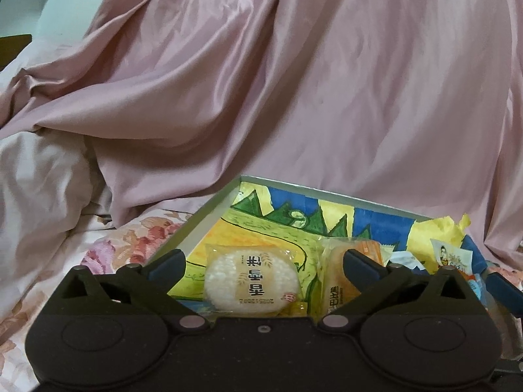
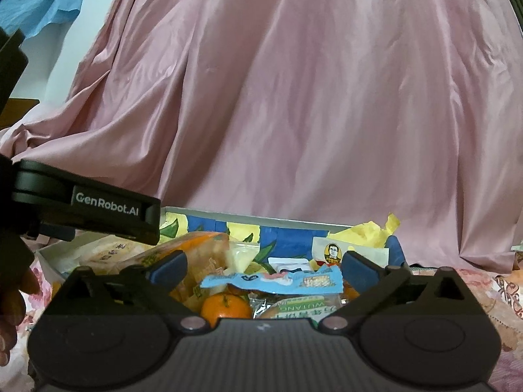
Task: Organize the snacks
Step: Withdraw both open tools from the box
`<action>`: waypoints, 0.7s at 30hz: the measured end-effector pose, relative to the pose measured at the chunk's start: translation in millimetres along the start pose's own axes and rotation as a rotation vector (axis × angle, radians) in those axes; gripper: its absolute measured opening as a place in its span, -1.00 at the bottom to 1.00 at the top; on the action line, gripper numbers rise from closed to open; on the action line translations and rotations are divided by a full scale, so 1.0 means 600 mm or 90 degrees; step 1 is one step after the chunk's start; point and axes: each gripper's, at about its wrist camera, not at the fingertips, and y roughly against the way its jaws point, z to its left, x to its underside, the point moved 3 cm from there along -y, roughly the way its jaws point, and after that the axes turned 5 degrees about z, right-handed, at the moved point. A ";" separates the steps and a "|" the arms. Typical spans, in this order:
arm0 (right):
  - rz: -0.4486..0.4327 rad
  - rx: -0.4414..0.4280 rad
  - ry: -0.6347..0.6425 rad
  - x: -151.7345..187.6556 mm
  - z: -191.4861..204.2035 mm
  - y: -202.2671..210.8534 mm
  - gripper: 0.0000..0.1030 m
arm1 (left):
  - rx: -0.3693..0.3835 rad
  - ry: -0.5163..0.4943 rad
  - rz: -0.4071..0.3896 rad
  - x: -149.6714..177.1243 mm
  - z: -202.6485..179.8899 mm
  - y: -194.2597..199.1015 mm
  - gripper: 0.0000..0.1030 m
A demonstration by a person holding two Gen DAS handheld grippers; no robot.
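Observation:
A shallow box [image 1: 196, 225] with a bright cartoon print lies on the bed. In the left wrist view a round white rice cake in a clear wrapper [image 1: 251, 281] rests on the box floor between the spread fingers of my left gripper [image 1: 263, 263], which is open and not pressing on it. An orange pastry pack [image 1: 336, 271] lies just right of it. My right gripper [image 2: 263, 266] is open over the box's [image 2: 261, 217] crowded end, above a blue-wrapped snack [image 2: 278, 281], a mandarin [image 2: 225, 307] and a green-labelled pack [image 2: 300, 310].
A pink satin quilt [image 1: 294, 81] rises behind the box. A floral sheet [image 1: 130, 245] surrounds it. Crumpled yellow paper [image 2: 376, 232] and a portrait sachet [image 2: 333, 251] sit at the far right corner. The left gripper's body [image 2: 108, 209] and a hand [image 2: 13, 294] fill the right view's left side.

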 end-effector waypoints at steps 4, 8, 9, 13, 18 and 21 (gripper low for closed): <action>-0.005 -0.002 -0.002 -0.007 0.000 0.009 0.99 | -0.002 0.003 -0.010 -0.002 0.007 0.023 0.98; -0.018 -0.004 -0.001 -0.016 0.003 0.027 0.99 | -0.006 0.011 -0.019 -0.001 0.022 0.050 0.98; -0.021 -0.005 -0.001 -0.018 0.004 0.032 0.99 | -0.007 0.014 -0.021 0.000 0.028 0.058 0.98; -0.037 -0.012 0.011 -0.026 0.011 0.057 0.99 | -0.010 0.027 -0.029 0.006 0.051 0.088 0.98; -0.051 -0.007 0.026 -0.027 0.019 0.095 1.00 | -0.005 0.030 -0.031 0.026 0.078 0.126 0.98; -0.059 -0.005 0.035 -0.027 0.022 0.118 1.00 | -0.001 0.024 -0.031 0.041 0.092 0.147 0.98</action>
